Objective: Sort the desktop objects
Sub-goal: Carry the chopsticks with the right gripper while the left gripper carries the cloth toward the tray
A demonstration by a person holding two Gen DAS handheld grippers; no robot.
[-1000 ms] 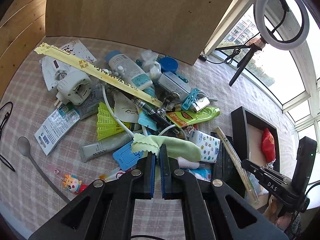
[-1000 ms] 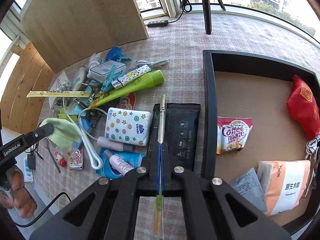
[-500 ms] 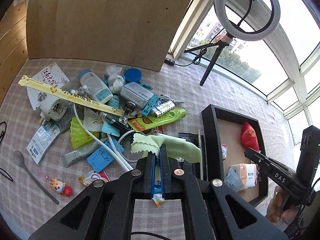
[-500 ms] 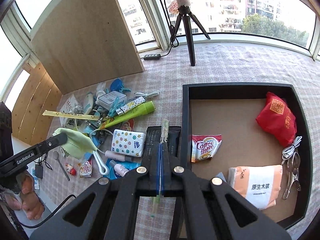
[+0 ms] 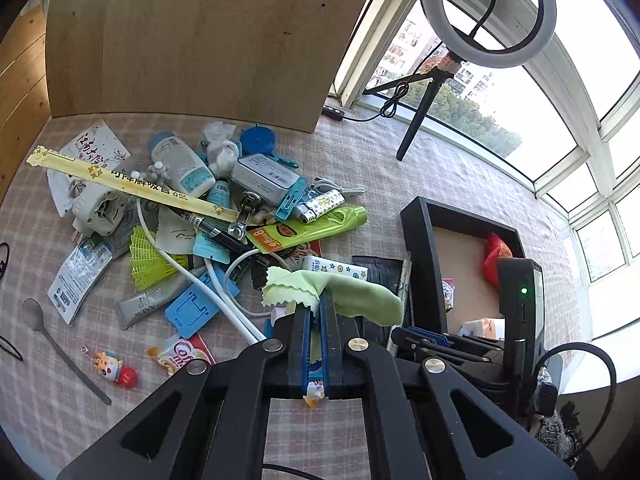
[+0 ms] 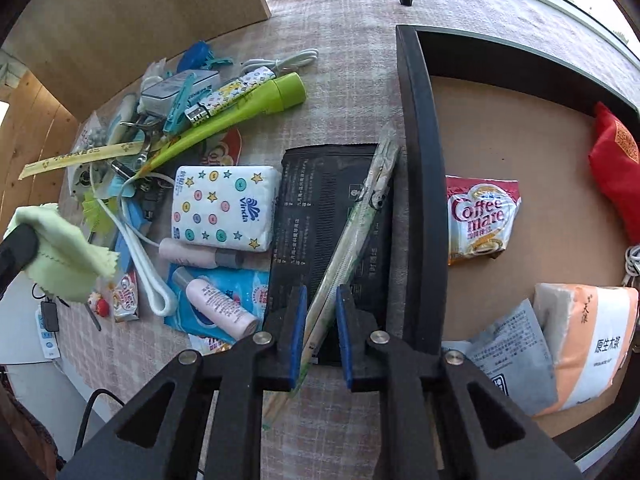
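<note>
Opening just now, the right tongs (image 6: 321, 300) have their blue pads either side of a long wrapped chopstick packet (image 6: 352, 236); a narrow gap shows on each side of it, so the pads no longer press it. The packet lies slanted across a black pouch (image 6: 320, 208), its far end leaning against the left wall of the black tray (image 6: 420, 184). Inside the tray lie a Coffee mate sachet (image 6: 482, 218), a red pouch (image 6: 616, 168), a grey packet (image 6: 516, 352) and an orange-and-white bag (image 6: 588, 340).

The left tongs (image 5: 316, 312) are clamped narrow on a pale green cloth (image 5: 356, 292), which drapes over the fingertips and hangs above the bench (image 5: 360, 168), near the tray's left side. In the right wrist view the same cloth shows at the far left, lifted clear of the clutter.

Left of the black pouch lies a white tissue pack with stars (image 6: 224, 206), touching it; nearer lie a pink bottle (image 6: 218, 304) on a blue packet. Farther left the pile holds a lime-green tube (image 5: 308, 226), a yellow chopstick sleeve (image 5: 132, 188), a white bottle (image 5: 180, 164), a blue phone stand (image 5: 192, 308), a white cable (image 5: 224, 300) and a spoon (image 5: 52, 332) well apart at the left edge.
</note>
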